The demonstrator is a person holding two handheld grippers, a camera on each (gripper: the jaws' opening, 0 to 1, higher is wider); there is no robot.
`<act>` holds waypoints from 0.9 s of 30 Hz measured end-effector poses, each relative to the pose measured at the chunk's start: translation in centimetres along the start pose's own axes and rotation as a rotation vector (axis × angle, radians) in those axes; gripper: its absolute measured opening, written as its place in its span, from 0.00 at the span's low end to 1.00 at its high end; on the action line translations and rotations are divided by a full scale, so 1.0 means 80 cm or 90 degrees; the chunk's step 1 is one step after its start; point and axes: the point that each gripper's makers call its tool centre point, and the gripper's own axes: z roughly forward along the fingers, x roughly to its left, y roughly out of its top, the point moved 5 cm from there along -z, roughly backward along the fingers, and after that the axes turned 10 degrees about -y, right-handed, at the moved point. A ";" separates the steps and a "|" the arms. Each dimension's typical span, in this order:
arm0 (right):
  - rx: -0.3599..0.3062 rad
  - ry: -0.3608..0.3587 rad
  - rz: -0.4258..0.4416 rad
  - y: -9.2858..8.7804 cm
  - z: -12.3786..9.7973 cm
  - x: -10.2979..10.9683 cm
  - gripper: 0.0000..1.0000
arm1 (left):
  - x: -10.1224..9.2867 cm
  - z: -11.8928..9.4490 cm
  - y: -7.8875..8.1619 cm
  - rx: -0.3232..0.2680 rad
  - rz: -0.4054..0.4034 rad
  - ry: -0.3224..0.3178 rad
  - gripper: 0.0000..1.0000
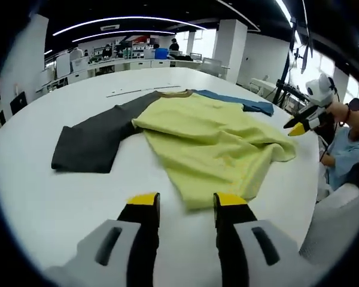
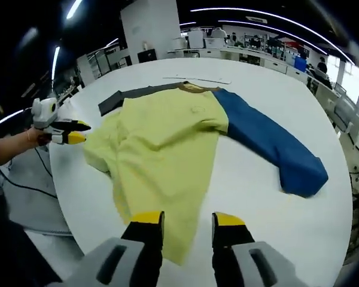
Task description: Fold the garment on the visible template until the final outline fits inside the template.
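- The garment (image 1: 209,140) lies spread on the white tabletop (image 1: 78,191): a long-sleeved shirt with a yellow-green body, a brown collar (image 1: 175,93), one dark grey sleeve (image 1: 99,137) and one blue sleeve (image 1: 239,101).
- In the right gripper view the same garment (image 2: 167,143) runs from near the fingers up toward the collar (image 2: 194,88), with the blue sleeve (image 2: 275,149) stretched out to the right and the dark grey sleeve (image 2: 134,95) showing at the upper left.
- The body of the garment is rumpled and partly folded over itself; its lower hem lies just beyond the fingertips in both views.
- The left gripper (image 1: 186,203) hovers over the tabletop at the hem, its yellow-tipped fingers parted with nothing between them.
- The right gripper (image 2: 186,220) sits above the hem, its fingers likewise apart and holding nothing.
- In the left gripper view the right gripper (image 1: 302,124) appears at the far edge of the garment, held in a person's hand (image 1: 341,110).
- In the right gripper view the left gripper (image 2: 69,133) appears at the left edge of the tabletop (image 2: 299,227), beside the garment's corner.
- Thin lines are marked on the tabletop beyond the collar.
- No readable writing or brand shows on the garment; a faint mark on the chest is too small to read.
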 end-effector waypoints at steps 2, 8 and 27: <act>0.001 0.000 0.005 -0.002 -0.001 0.001 0.26 | -0.003 0.001 -0.001 0.003 0.002 -0.007 0.27; 0.026 -0.012 0.010 -0.014 -0.003 0.006 0.22 | -0.006 0.008 -0.005 0.017 -0.002 -0.017 0.18; 0.079 -0.034 0.097 -0.045 -0.010 0.013 0.00 | -0.022 -0.007 0.006 0.052 0.067 -0.031 0.02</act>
